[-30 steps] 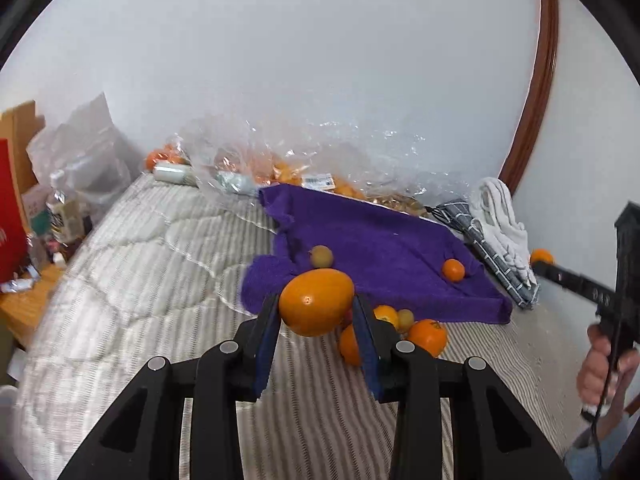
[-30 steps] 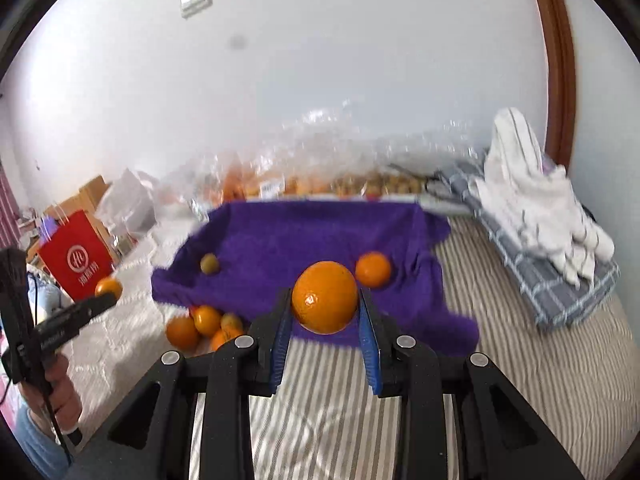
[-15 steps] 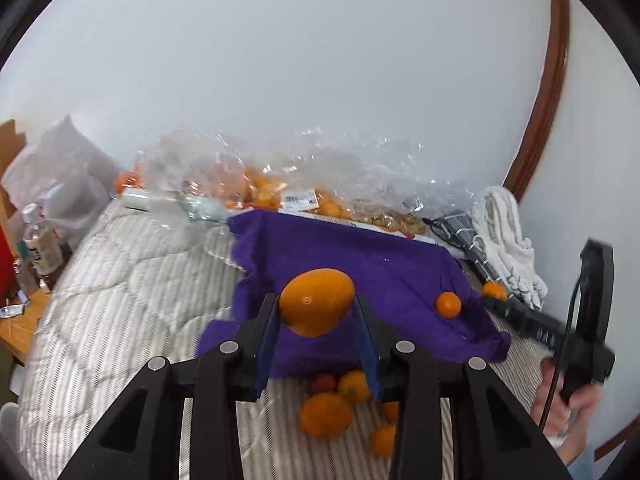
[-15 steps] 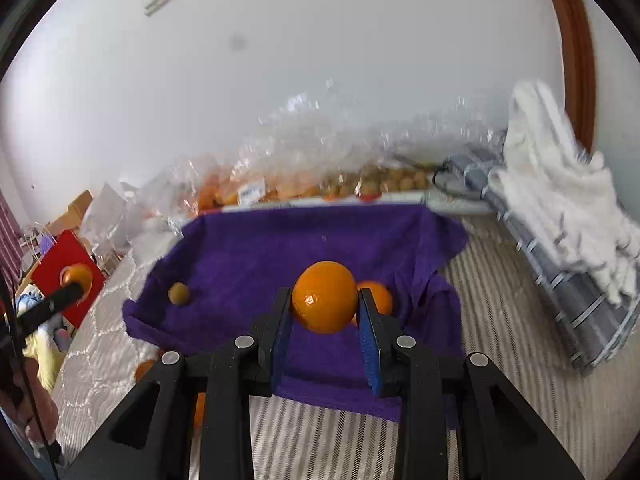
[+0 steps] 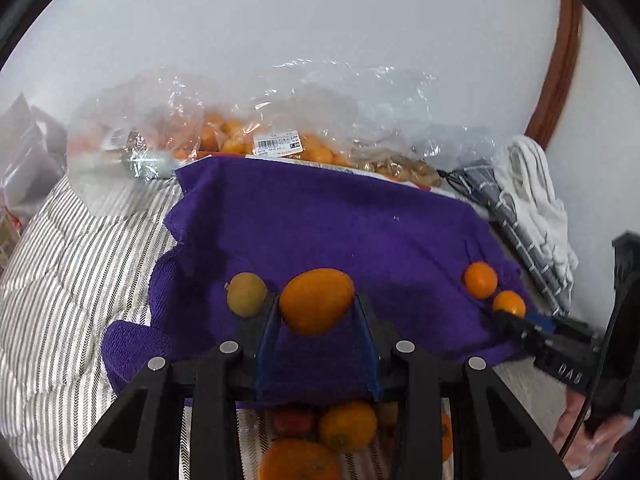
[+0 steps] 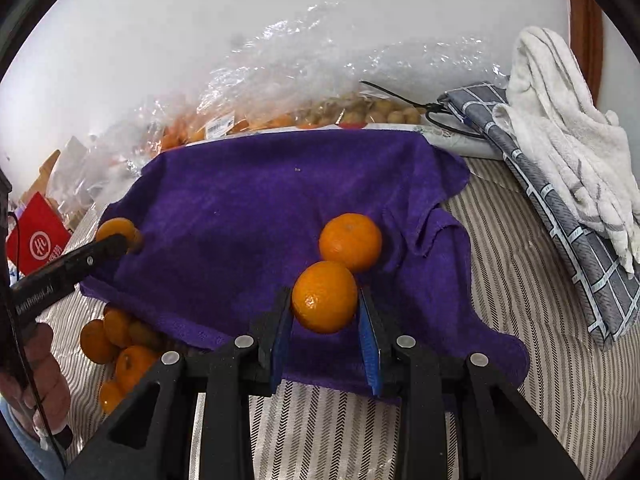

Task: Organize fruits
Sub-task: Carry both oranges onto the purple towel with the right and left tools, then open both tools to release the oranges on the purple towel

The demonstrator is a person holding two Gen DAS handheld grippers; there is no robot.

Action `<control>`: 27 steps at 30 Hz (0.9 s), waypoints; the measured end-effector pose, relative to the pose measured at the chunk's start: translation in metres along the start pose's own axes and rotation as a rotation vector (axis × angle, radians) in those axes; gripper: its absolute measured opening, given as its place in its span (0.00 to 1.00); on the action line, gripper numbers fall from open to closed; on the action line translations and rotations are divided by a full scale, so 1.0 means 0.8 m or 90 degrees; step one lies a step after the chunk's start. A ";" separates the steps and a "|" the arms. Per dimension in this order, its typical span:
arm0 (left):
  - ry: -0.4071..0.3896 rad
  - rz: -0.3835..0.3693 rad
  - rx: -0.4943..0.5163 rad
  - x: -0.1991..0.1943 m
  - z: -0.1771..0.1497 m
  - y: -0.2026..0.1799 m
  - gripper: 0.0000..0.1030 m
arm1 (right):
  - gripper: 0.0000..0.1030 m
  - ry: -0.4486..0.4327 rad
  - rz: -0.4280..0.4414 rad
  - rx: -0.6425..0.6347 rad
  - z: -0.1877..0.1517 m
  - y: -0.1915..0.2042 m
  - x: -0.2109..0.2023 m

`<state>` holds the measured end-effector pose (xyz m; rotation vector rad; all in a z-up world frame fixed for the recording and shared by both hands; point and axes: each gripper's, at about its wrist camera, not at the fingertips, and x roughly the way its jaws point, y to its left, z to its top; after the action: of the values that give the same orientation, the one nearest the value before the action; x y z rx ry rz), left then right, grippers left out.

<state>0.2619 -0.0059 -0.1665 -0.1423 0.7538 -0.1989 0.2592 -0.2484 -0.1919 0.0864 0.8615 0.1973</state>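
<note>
My left gripper [image 5: 316,310] is shut on an oval orange fruit [image 5: 316,300] and hangs low over the near edge of the purple towel [image 5: 320,224]. A small greenish-yellow fruit [image 5: 246,294] lies on the towel just left of its fingers. My right gripper [image 6: 325,306] is shut on a round orange [image 6: 324,296], right in front of another orange [image 6: 351,242] resting on the towel [image 6: 248,208]. Each gripper shows in the other's view: the right gripper [image 5: 505,314] at the towel's right edge, the left gripper [image 6: 120,242] at its left edge.
Several loose oranges [image 6: 120,344] lie on the striped bedspread [image 6: 520,320] in front of the towel's left corner. Clear plastic bags of fruit [image 5: 260,136] line the wall behind. A grey checked cloth [image 6: 560,220] and a white towel [image 6: 560,128] lie at the right.
Both grippers have come forward and down over the purple towel, each still holding its fruit. The loose oranges have slid under the left gripper's fingers in its view.
</note>
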 end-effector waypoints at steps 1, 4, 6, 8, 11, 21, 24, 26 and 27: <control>0.004 -0.001 0.001 0.003 0.001 -0.001 0.34 | 0.31 0.003 -0.004 0.002 0.000 -0.003 0.001; 0.021 -0.008 0.000 0.010 0.000 -0.001 0.34 | 0.31 0.002 -0.021 0.005 0.001 -0.005 0.004; 0.026 -0.004 0.000 0.012 -0.001 0.000 0.34 | 0.31 0.002 -0.025 0.006 0.001 -0.006 0.005; 0.031 0.005 0.000 0.015 -0.001 0.001 0.34 | 0.31 0.000 -0.034 0.005 0.001 -0.005 0.005; 0.033 0.002 -0.005 0.017 -0.002 0.004 0.34 | 0.31 -0.001 -0.037 0.004 0.001 -0.005 0.006; 0.037 0.003 -0.007 0.017 -0.002 0.001 0.34 | 0.34 -0.009 -0.063 -0.020 0.000 0.002 0.009; 0.034 -0.013 -0.016 0.013 -0.002 0.003 0.37 | 0.48 -0.011 -0.049 -0.020 0.001 0.002 0.007; 0.029 -0.033 -0.023 0.009 -0.002 0.004 0.38 | 0.52 -0.026 -0.036 -0.020 0.001 0.004 0.002; 0.026 -0.037 -0.024 0.007 -0.002 0.004 0.39 | 0.53 -0.038 -0.035 -0.024 0.001 0.006 -0.001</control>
<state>0.2650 -0.0044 -0.1722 -0.1966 0.7951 -0.2443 0.2585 -0.2439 -0.1899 0.0327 0.7995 0.1584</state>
